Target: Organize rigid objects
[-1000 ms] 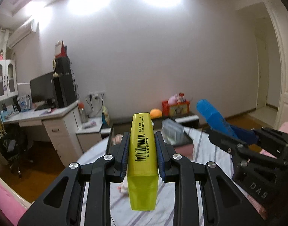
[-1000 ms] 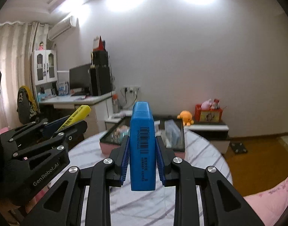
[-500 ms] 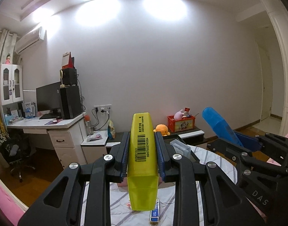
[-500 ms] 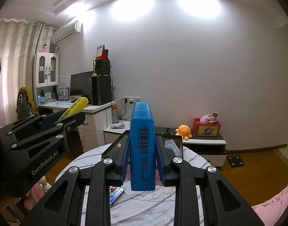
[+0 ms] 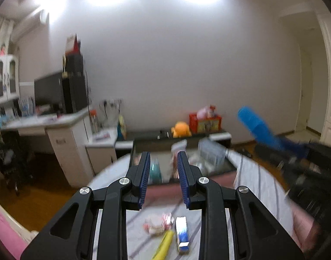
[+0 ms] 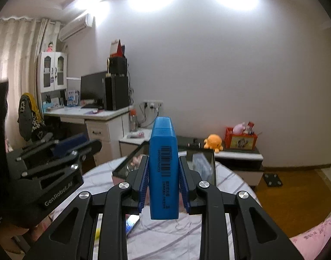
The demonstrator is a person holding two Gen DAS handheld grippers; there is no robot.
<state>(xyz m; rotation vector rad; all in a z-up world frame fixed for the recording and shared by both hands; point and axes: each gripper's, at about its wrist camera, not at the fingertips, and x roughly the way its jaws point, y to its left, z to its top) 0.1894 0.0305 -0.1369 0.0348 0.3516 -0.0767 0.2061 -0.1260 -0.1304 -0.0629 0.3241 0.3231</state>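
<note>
Blue highlighter clenched in right gripper; left gripper released, empty. Dark tray at 12 o'clock holds blurred packets.

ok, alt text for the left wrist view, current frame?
The left tool is open and empty above a round table with a striped cloth. A yellow plastic highlighter lies on the cloth below it, beside a small blue-and-white box. At right, the right tool holds a blue plastic highlighter; the frame is motion-blurred.
</note>
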